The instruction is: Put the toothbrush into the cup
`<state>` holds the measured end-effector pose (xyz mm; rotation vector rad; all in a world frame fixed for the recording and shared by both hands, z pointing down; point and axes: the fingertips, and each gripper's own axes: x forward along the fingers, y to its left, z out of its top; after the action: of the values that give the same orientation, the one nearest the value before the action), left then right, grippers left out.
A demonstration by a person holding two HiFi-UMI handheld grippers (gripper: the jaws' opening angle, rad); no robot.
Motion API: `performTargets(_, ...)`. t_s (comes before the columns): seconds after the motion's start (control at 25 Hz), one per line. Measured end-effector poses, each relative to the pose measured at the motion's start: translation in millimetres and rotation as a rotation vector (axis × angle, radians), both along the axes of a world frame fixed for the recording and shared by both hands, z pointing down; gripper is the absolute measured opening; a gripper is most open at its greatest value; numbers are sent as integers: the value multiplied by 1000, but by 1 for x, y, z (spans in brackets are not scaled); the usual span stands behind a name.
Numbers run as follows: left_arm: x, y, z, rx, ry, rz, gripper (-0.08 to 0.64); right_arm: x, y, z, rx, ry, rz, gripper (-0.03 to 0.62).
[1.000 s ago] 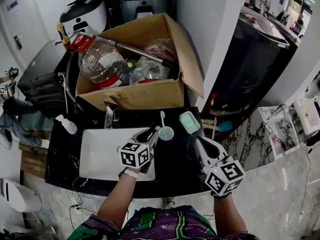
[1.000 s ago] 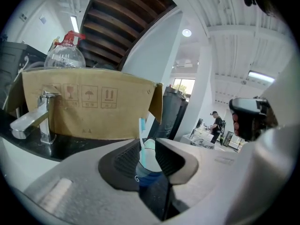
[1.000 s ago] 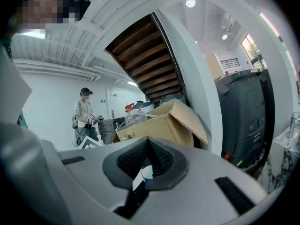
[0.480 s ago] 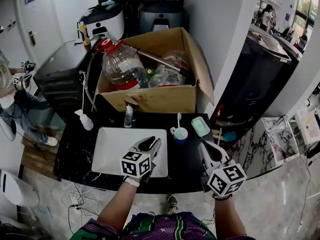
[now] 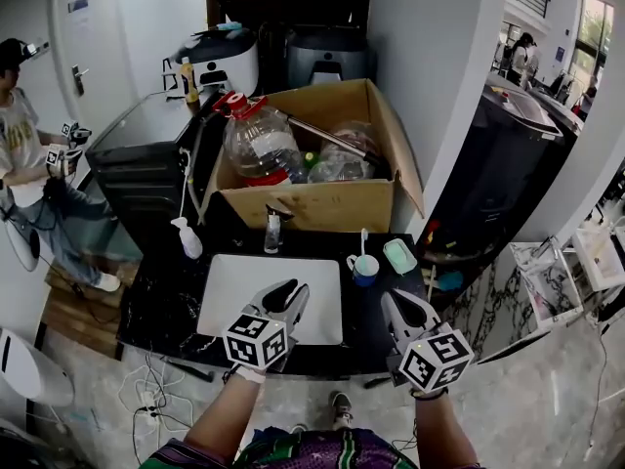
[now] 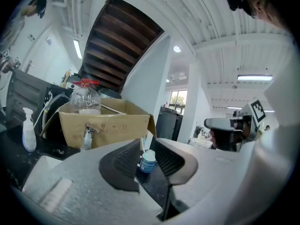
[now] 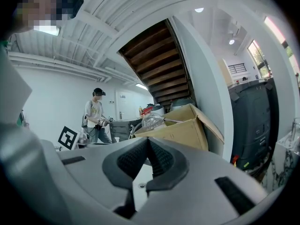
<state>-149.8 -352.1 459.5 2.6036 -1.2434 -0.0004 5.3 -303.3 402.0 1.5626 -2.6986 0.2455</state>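
**Jaws.** The left gripper (image 6: 145, 146) has its jaws a narrow gap apart with nothing between them; through the gap the cup (image 6: 148, 161) shows well beyond, untouched. The right gripper (image 7: 147, 142) has its jaws closed together, pad to pad, also empty. In the head view both grippers hang over the near edge of the worktop (image 5: 361, 316), the left one above the basin (image 5: 244, 281), the right one towards the near right corner.

**Task thing.** The toothbrush (image 5: 363, 242) stands upright in the blue cup, head up. The cup sits by the far edge, just right of the basin, with a green dish (image 5: 399, 255) just beside it on the right. Both grippers are well apart from it.

**Step.** Judged from this layout, the placing is done and the task is complete or all but. Any next move calls only for keeping the jaws clear of the cup so that it is not tipped.

**Surroundings.** The worktop is dark and glossy with a white basin let into it. A faucet (image 5: 272, 231) and a spray bottle (image 5: 188, 239) stand at its far edge. Behind is an open cardboard box (image 5: 322, 203) holding a large clear bottle (image 5: 256, 145). The room has white walls and the underside of a stair overhead. A person (image 5: 18, 145) stands at far left.
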Motion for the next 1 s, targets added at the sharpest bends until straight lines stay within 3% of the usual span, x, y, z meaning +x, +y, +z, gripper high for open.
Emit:
performTargets(0.4,-36,55,-42,85,41,1,98,-30,36,-7,17,-4,3,3)
performTargets(0.72,-55,89,-82,211,-9,-10,91,-41,57,-24,65,-9,22,3)
performTargets(1.0,-76,102,-102,251,-5,-64,49,-43,68,-35,94,-6,27,3)
